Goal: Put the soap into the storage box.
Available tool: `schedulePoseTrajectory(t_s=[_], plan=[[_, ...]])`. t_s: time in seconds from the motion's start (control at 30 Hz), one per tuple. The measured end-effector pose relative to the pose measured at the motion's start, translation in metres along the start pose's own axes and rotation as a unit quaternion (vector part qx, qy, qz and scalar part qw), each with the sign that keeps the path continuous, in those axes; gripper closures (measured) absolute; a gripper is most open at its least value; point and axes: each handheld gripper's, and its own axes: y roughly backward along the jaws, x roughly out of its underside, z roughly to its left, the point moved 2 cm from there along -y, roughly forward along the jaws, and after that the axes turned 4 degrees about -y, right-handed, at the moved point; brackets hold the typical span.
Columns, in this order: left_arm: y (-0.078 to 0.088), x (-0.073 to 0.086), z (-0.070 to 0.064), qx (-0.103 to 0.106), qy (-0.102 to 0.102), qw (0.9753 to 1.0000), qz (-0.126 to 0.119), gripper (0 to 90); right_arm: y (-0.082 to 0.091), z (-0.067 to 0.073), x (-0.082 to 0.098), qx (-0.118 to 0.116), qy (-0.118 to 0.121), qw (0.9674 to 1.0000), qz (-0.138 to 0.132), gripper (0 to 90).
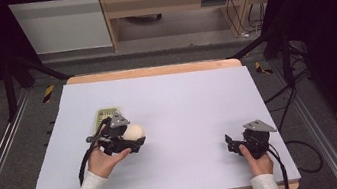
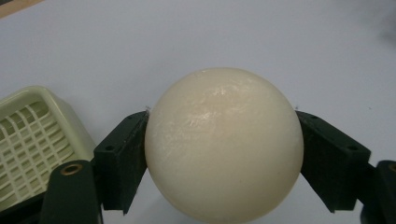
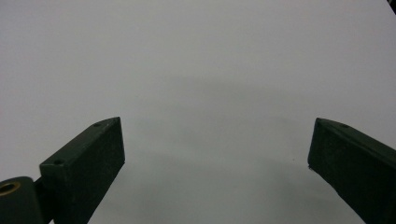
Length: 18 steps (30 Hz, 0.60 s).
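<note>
High view. A table (image 1: pixel 182 97) with a pale sheet is taking up the middle of the scene. The left gripper (image 1: pixel 135 141) is hovering at the left of the sheet, gripped by the person's left hand (image 1: pixel 103 161), and is clasping a cream ball (image 1: pixel 135 131) between its jaws. A pale green slotted tray (image 1: pixel 104 115) is lying just beyond that gripper, on its far side. The right gripper (image 1: pixel 230 144) is sitting near the right near corner, gripped by the right hand (image 1: pixel 259 162), well apart from the ball; its jaws are pointing left.

Left gripper view. The ball (image 2: pixel 223 147) is sitting squarely between the two black jaws, each jaw pressing against one side of it. The tray (image 2: pixel 35 135) is lying at the left, just beside the left jaw, its grid of slots facing up. The pale sheet is running behind both.

Right gripper view. The right gripper (image 3: pixel 217 149) is standing with its jaws spread wide, nothing between them, bare pale sheet lying under and beyond them.
</note>
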Motion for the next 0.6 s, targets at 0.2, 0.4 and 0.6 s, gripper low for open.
schedulePoseTrajectory(t_s=[0.2,0.4,0.6], plan=[[0.000,0.001,0.009,-0.007,0.009,0.9999,0.000,22.3,0.000,0.000,0.000,-0.002,0.001,1.0000,0.002,4.2],[0.000,0.000,0.016,-0.010,0.015,0.9998,-0.001,22.3,0.000,0.001,0.000,0.001,0.005,1.0000,0.003,4.2],[0.003,0.000,0.027,-0.015,0.028,0.9995,-0.005,22.3,0.000,0.000,0.000,0.000,0.005,1.0000,0.003,4.1]])
